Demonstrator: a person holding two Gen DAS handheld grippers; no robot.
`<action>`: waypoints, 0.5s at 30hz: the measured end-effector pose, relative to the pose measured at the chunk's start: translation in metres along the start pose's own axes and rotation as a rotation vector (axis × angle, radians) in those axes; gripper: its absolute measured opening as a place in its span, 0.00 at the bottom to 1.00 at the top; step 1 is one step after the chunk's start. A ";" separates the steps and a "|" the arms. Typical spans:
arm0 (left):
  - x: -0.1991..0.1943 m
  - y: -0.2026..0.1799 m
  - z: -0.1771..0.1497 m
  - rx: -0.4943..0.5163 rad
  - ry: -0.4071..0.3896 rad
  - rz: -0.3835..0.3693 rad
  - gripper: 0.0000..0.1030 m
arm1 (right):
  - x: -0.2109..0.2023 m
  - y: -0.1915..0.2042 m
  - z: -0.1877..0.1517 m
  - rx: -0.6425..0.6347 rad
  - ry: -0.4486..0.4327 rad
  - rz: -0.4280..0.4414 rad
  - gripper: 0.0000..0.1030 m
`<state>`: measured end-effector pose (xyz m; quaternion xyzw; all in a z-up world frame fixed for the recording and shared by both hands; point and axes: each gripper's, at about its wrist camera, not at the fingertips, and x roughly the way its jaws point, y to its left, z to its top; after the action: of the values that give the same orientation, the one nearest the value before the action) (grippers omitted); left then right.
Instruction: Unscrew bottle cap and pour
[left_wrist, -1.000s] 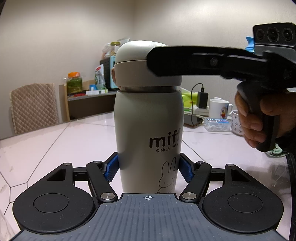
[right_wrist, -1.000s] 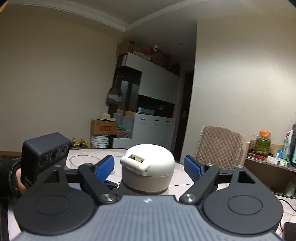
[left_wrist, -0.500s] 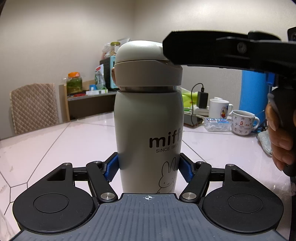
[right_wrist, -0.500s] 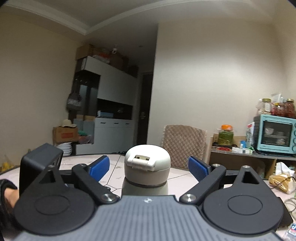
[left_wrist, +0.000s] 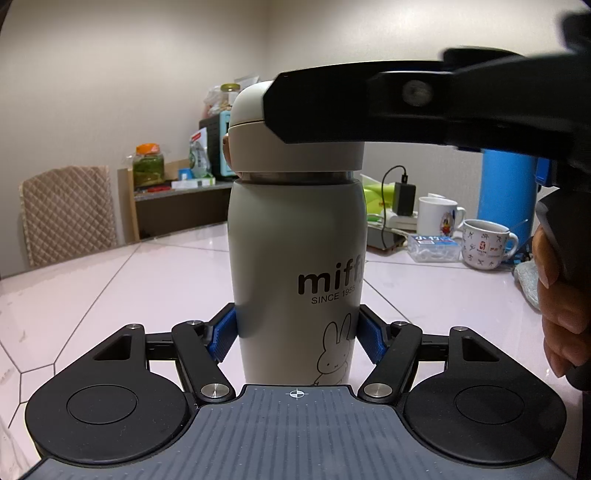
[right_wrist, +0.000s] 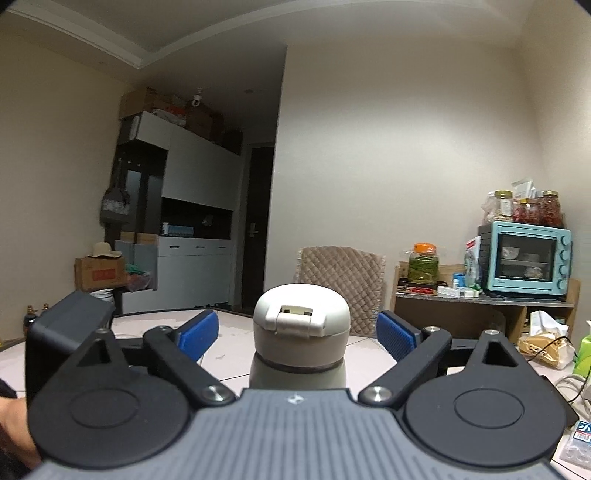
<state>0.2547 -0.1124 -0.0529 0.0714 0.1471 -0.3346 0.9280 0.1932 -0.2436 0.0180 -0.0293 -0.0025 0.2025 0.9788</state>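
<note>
Left wrist view: left gripper (left_wrist: 297, 332) clamped on upright bottle (left_wrist: 295, 258).
Right gripper (right_wrist: 295, 332) spread wide, pads either side of cap (right_wrist: 301, 325), not touching.

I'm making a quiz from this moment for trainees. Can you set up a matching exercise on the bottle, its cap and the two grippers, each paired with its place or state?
Things:
1. bottle
2. cap
3. left gripper
4. right gripper
5. patterned mug

States:
A. open, pads either side of the cap, not touching
B. shut on the bottle's body
C. upright on the table
D. still on the bottle
E. on the table behind the bottle

Pairs: 1-C, 2-D, 3-B, 4-A, 5-E
</note>
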 end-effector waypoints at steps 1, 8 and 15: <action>0.000 0.000 0.000 0.000 0.000 0.000 0.69 | 0.002 0.002 0.000 0.001 0.000 -0.011 0.91; -0.002 0.000 -0.001 0.000 0.000 0.000 0.69 | 0.010 0.007 0.000 0.008 0.003 -0.051 0.88; -0.003 0.000 -0.001 0.000 0.000 0.000 0.69 | 0.015 0.009 0.001 0.003 0.015 -0.071 0.78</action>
<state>0.2522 -0.1108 -0.0534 0.0714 0.1472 -0.3345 0.9281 0.2036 -0.2296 0.0186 -0.0295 0.0041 0.1675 0.9854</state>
